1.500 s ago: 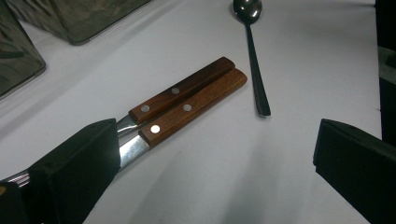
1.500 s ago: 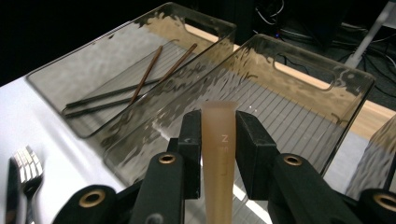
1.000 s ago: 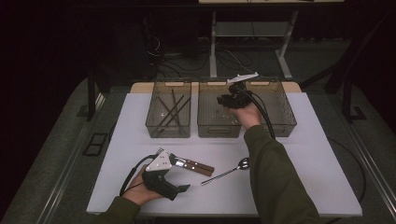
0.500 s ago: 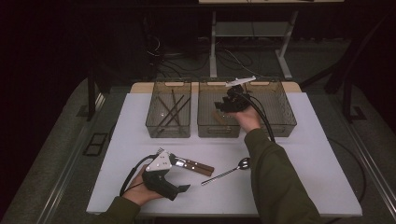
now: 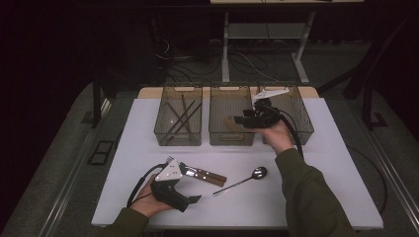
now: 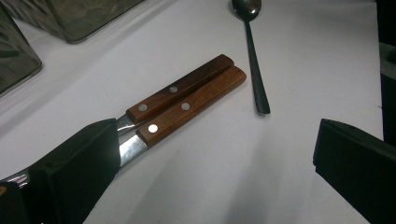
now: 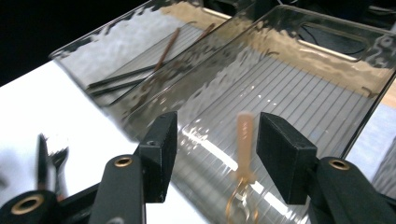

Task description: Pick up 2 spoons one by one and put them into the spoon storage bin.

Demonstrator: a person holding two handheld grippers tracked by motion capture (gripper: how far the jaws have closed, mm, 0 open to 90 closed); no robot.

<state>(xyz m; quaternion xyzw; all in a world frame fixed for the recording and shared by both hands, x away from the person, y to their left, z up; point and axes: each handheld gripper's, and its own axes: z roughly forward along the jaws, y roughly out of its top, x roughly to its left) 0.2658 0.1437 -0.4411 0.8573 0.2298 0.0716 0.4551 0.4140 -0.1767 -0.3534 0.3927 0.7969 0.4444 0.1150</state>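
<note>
My right gripper (image 5: 241,120) hovers over the near part of the middle clear bin (image 5: 231,139). Its jaws have just been opening and stand apart (image 7: 218,140). A blurred wooden-handled utensil (image 7: 244,135) with a metal end shows in the gap, free of both pads, down in the bin; in the high view the utensil (image 5: 230,123) lies there. My left gripper (image 5: 190,185) rests at the table's near left, jaws wide open (image 6: 215,163). Two wood-handled knives (image 6: 187,100) lie side by side on the table, blades beside its left jaw. A spoon (image 5: 242,180) lies just right of them.
The left bin (image 5: 178,137) holds several thin dark sticks. The right bin (image 5: 302,123) stands beside the right hand. All three bins line the back of the white table (image 5: 321,197). A cable trails from each gripper.
My right gripper has drawn back toward the near side of the bins and slightly right, with its jaws wider. The wooden-handled utensil is now loose in the middle bin. The left hand stayed put.
</note>
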